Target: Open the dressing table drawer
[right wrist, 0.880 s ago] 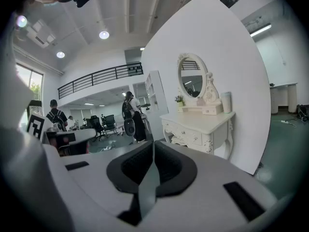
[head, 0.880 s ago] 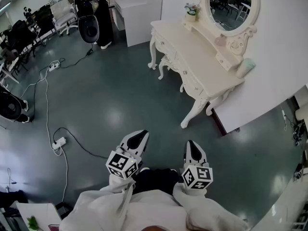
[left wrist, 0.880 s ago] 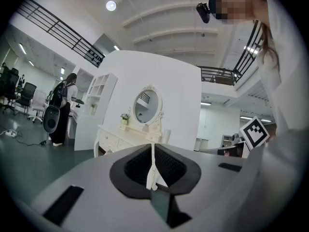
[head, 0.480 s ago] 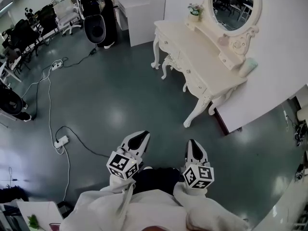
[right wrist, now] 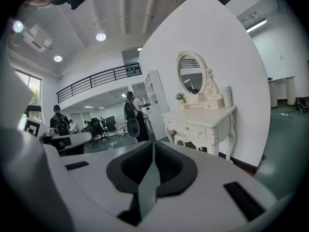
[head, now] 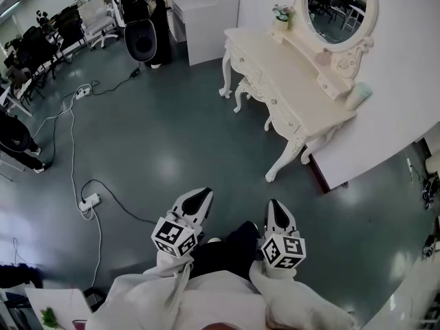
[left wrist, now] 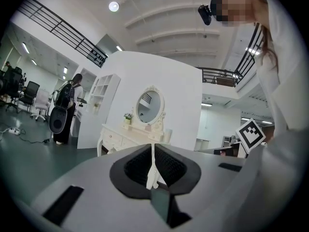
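Head view: left claw [head: 198, 196] and right claw [head: 276, 208], both clenched empty, at 6 o'clock. The bench [head: 289, 81] with its shut drawers [head: 273, 103] stands at 1 o'clock, open floor [head: 172, 136] between.
Left gripper view: left claw [left wrist: 153, 146] pinched together, bench [left wrist: 120, 134] at 10 o'clock of its tips.
Right gripper view: right claw [right wrist: 153, 144] pinched together, bench [right wrist: 203, 122] front edge and drawers [right wrist: 193, 129] at 3 o'clock.

A white counter [head: 287, 73] is set on the floor [head: 172, 136]; a flower pot [head: 282, 16] and mirror [head: 342, 9] are carried along its back edge.
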Action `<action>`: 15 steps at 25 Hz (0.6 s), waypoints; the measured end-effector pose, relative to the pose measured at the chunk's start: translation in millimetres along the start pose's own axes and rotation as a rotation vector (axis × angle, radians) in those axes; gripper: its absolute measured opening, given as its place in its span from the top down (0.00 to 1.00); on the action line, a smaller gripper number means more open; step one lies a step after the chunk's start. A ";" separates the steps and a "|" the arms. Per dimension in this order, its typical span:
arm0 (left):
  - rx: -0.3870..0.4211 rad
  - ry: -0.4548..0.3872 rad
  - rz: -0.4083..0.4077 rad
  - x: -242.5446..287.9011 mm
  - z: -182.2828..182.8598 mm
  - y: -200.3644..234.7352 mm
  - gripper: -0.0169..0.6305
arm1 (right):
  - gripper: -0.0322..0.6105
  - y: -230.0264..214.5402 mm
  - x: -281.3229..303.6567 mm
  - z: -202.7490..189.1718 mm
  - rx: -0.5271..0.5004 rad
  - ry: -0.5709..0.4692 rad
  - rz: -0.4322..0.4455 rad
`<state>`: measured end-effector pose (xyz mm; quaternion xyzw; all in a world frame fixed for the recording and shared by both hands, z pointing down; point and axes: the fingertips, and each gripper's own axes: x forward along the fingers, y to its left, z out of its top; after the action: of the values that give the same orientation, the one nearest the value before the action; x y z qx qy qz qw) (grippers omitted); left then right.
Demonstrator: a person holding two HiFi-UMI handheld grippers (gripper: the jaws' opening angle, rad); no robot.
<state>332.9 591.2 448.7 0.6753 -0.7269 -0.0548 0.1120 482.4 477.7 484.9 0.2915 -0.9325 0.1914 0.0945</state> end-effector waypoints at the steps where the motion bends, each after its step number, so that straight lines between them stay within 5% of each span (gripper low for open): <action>1: 0.000 -0.001 0.001 2.5 0.9 2.6 0.92 | 0.89 -0.4 3.3 1.1 -0.001 0.002 0.001; 15: 0.008 0.003 0.027 97.0 26.6 79.8 0.92 | 0.89 -20.3 123.4 40.8 -0.022 0.034 0.030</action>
<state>243.1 499.4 450.0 0.6658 -0.7362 -0.0495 0.1111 391.2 382.9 489.4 0.2732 -0.9370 0.1876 0.1109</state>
